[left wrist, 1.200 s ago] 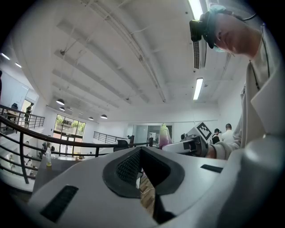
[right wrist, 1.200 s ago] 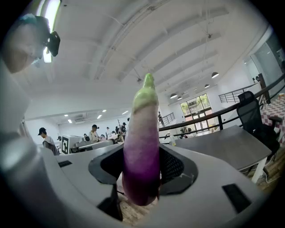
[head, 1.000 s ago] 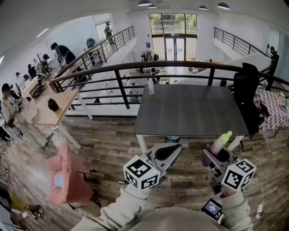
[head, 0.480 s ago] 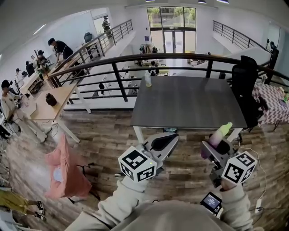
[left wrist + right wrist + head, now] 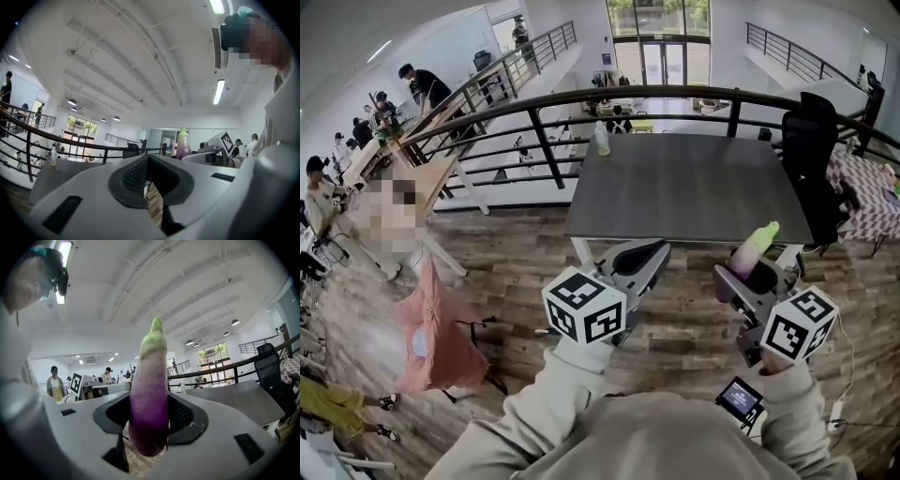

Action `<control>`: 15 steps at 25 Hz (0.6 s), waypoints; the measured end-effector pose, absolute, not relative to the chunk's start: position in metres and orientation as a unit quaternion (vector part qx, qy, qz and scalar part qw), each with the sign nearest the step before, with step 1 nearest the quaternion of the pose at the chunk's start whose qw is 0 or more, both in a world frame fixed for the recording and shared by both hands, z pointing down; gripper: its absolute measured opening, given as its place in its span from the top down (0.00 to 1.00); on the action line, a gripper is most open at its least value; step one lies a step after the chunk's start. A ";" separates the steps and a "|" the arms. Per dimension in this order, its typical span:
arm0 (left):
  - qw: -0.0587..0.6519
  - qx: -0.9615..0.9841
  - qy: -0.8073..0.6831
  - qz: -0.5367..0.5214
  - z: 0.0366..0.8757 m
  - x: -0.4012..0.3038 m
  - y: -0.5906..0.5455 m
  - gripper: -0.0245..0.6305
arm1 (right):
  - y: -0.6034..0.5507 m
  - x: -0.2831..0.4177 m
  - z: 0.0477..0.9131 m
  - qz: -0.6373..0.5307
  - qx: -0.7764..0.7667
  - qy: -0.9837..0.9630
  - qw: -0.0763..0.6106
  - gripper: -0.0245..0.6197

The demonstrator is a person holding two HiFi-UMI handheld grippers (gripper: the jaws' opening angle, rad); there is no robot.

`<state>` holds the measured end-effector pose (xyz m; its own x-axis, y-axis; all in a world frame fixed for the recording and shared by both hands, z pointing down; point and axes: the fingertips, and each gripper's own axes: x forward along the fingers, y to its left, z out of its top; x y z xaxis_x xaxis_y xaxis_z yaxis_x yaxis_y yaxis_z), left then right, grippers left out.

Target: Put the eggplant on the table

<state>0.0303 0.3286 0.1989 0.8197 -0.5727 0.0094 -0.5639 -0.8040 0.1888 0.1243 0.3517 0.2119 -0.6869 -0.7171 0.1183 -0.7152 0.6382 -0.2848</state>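
Observation:
A purple and white eggplant [image 5: 751, 250] with a green tip stands upright in my right gripper [image 5: 748, 277], whose jaws are shut on its lower purple part. In the right gripper view the eggplant [image 5: 150, 394] fills the middle between the dark pads. The dark grey table [image 5: 694, 187] lies just ahead of both grippers, its near edge a little beyond their tips. My left gripper [image 5: 640, 258] is held level at the left, its jaws together with nothing in them. From the left gripper view the eggplant [image 5: 182, 143] shows off to the right.
A small bottle [image 5: 601, 139] stands at the table's far left corner. A black office chair [image 5: 811, 159] is at the table's right end, and a dark railing [image 5: 544, 127] runs behind it. A pink cloth [image 5: 431, 337] lies over something on the wooden floor, left.
The table has drawn nearer in the head view. The left gripper has shifted slightly towards it. The right gripper keeps the eggplant, upright as before.

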 end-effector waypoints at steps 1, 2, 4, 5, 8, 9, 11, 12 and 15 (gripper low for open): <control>0.088 0.950 -0.300 -0.025 0.197 0.033 0.331 0.96 | 0.352 0.126 0.213 -0.155 -0.390 0.908 -0.001 0.62; 0.084 0.950 -0.300 -0.025 0.196 0.037 0.333 0.96 | 0.353 0.128 0.214 -0.155 -0.384 0.910 -0.005 0.62; 0.080 0.951 -0.300 -0.020 0.196 0.042 0.337 0.96 | 0.352 0.134 0.212 -0.155 -0.378 0.913 -0.005 0.62; 0.080 0.950 -0.300 -0.018 0.197 0.044 0.337 0.96 | 0.351 0.137 0.210 -0.155 -0.377 0.913 -0.003 0.62; 0.082 0.949 -0.305 -0.013 0.198 0.046 0.335 0.96 | 0.345 0.144 0.207 -0.159 -0.373 0.914 0.005 0.62; 0.080 0.949 -0.306 -0.013 0.198 0.047 0.333 0.96 | 0.344 0.145 0.207 -0.160 -0.371 0.915 0.005 0.62; 0.070 0.949 -0.307 -0.015 0.196 0.047 0.329 0.96 | 0.340 0.146 0.211 -0.161 -0.368 0.916 0.002 0.62; 0.064 0.950 -0.306 -0.015 0.195 0.047 0.327 0.96 | 0.337 0.145 0.213 -0.160 -0.368 0.916 0.001 0.62; 0.055 0.952 -0.300 -0.014 0.197 0.048 0.316 0.96 | 0.325 0.145 0.216 -0.159 -0.376 0.913 0.001 0.62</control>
